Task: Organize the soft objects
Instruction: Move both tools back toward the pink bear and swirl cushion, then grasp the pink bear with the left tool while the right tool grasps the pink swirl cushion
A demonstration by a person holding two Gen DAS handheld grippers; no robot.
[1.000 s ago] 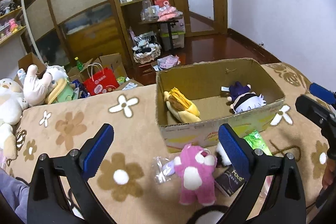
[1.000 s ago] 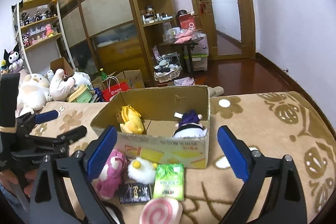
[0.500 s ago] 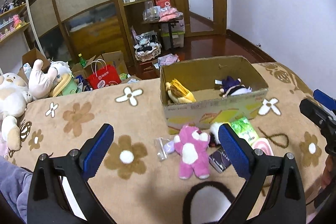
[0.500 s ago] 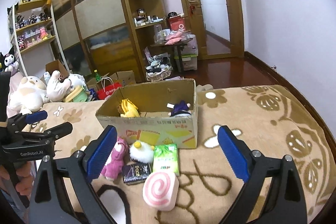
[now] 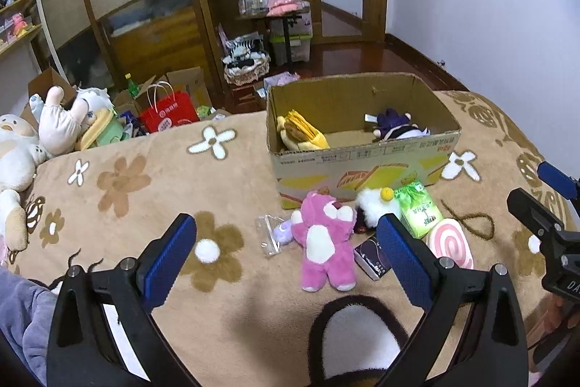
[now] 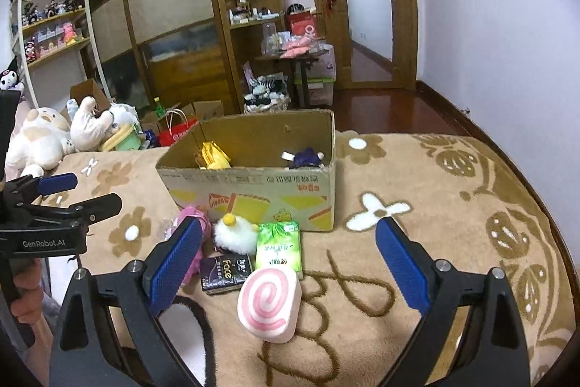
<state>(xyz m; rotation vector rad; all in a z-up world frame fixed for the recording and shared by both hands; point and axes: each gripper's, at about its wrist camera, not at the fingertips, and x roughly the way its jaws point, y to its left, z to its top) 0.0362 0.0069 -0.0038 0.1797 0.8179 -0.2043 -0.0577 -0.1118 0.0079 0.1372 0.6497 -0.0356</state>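
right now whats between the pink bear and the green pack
A white fluffy toy with a yellow knob sits between the pink bear and the green pack, against the box; clearest in the left wrist view.

Bed blanket (image 5: 224,307), tan with flower pattern, carried: cardboard box (image 5: 366,165); pink plush bear (image 5: 324,242); white fluffy toy (image 6: 235,234); green tissue pack (image 6: 278,245); black packet (image 6: 224,272); pink swirl cushion (image 6: 270,301); clear bag (image 5: 270,236).

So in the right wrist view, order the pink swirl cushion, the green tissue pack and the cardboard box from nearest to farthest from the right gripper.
From the right gripper:
1. Pink swirl cushion, lowest in view, just left of centre between the fingers.
2. Green tissue pack, directly behind the cushion.
3. Cardboard box, farthest, behind the pack, holding two toys.
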